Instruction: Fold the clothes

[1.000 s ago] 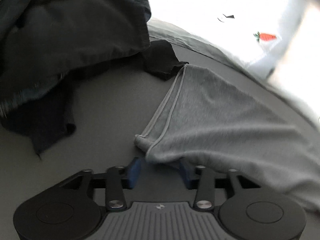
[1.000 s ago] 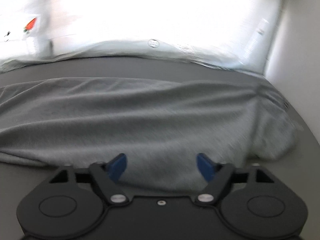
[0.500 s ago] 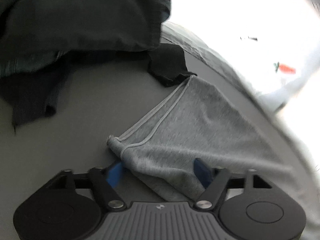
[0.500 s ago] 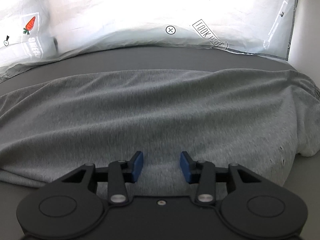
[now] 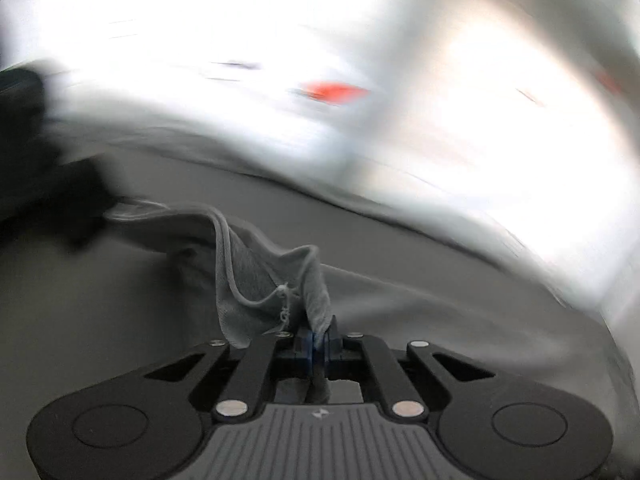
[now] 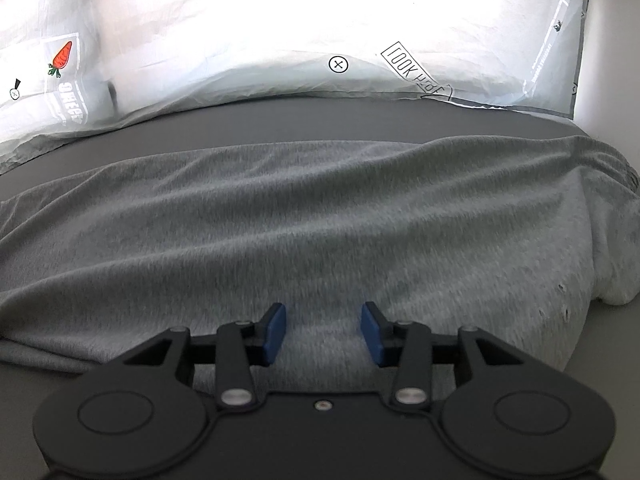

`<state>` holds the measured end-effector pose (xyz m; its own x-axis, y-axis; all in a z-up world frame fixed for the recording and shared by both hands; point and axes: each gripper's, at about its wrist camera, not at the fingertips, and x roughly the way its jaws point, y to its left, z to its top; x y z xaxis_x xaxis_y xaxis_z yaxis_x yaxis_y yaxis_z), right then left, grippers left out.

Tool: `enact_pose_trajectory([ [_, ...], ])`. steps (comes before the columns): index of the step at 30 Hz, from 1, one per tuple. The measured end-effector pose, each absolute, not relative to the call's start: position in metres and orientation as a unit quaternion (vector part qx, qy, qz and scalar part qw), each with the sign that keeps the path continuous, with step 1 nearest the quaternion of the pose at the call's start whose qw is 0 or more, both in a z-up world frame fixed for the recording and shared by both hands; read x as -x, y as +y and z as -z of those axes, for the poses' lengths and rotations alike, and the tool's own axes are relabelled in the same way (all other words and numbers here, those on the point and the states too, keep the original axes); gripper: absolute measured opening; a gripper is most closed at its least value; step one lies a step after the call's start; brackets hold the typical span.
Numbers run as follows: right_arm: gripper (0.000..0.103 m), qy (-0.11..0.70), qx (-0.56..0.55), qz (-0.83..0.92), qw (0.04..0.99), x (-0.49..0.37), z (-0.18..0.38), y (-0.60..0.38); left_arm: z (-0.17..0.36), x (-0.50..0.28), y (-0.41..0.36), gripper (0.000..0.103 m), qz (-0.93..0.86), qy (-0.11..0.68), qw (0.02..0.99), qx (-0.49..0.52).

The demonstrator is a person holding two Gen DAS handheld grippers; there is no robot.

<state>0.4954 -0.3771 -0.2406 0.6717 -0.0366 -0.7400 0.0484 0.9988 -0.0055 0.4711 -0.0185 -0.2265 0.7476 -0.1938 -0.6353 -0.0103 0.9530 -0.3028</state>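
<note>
Pinching a bunched corner of the grey garment (image 5: 256, 280) between its blue fingers (image 5: 308, 346), the left gripper (image 5: 318, 346) held the hem lifted off the dark grey bed surface (image 5: 100, 300), the pale stitched edge drooping in a loop just ahead of it. Most of that view was smeared by blur; a dark heap of clothing (image 5: 24, 152) showed at the far left. The right gripper (image 6: 324, 332) hung over the garment's (image 6: 320, 220) broad middle with its fingers (image 6: 274, 332) spread apart and nothing between them. The cloth lay flat across the bed, rumpled at its right end, with white pillows (image 6: 280, 20) beyond it, one printed with a carrot (image 6: 63, 56)
</note>
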Motion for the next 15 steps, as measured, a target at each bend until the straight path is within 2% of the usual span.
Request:
enact_pose_trajectory([
  [4,0.044,0.407,-0.016,0.019,0.913,-0.493,0.240,-0.380,0.252,-0.474,-0.087,0.011,0.139,0.415,0.897,0.059],
  [7,0.044,0.415,-0.026,0.014,0.909,-0.492,0.238,-0.384,0.270,-0.468,-0.104,0.014,0.153,0.454,0.877,0.029],
  [8,0.044,0.419,-0.030,0.012,0.908,-0.492,0.237,-0.385,0.265,-0.464,-0.101,0.022,0.158,0.452,0.877,0.041],
  [9,0.044,0.423,-0.036,0.012,0.905,-0.491,0.236,-0.386,0.261,-0.460,-0.097,0.024,0.164,0.449,0.877,0.052],
  [15,0.044,0.417,-0.115,-0.012,0.902,-0.496,0.219,-0.388,0.227,-0.448,-0.042,0.029,0.120,0.412,0.891,0.148],
])
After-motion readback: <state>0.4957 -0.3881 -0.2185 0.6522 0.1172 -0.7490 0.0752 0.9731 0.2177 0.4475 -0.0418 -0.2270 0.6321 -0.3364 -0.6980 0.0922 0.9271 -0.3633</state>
